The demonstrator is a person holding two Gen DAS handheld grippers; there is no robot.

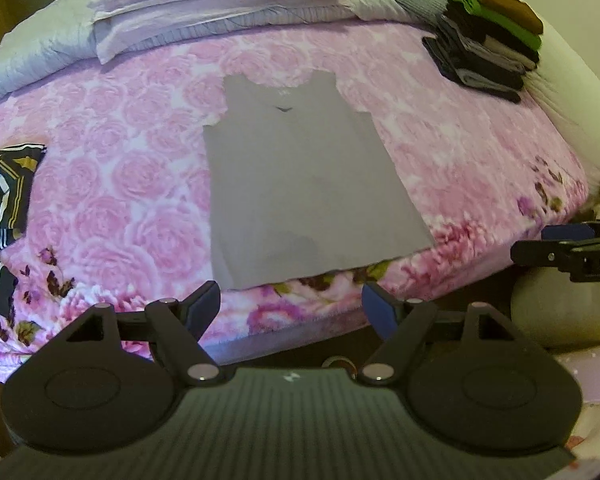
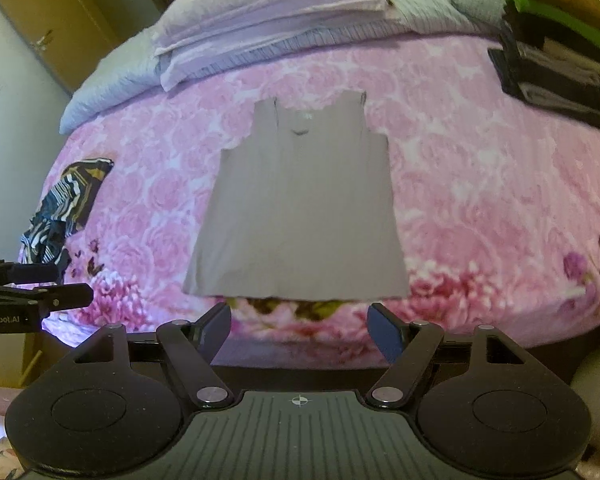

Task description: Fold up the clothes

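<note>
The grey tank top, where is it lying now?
The grey tank top lies flat in the middle of the pink floral bedspread in both wrist views, with striped clothing to its left and a stack of folded clothes at the far right.

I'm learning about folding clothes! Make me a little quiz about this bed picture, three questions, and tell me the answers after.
1. True or false: the grey tank top lies spread flat on the pink flowered bedspread.
2. Which is on top of the folded stack? A) a brown piece B) a white piece C) a striped piece
3. Fill in: the left tongs and right tongs are both ____, with nothing between them.

Key:
1. True; its straps point toward the pillows.
2. A; a green piece lies just beneath it. The striped garment lies crumpled apart, on the other side of the bed.
3. Open.
</note>
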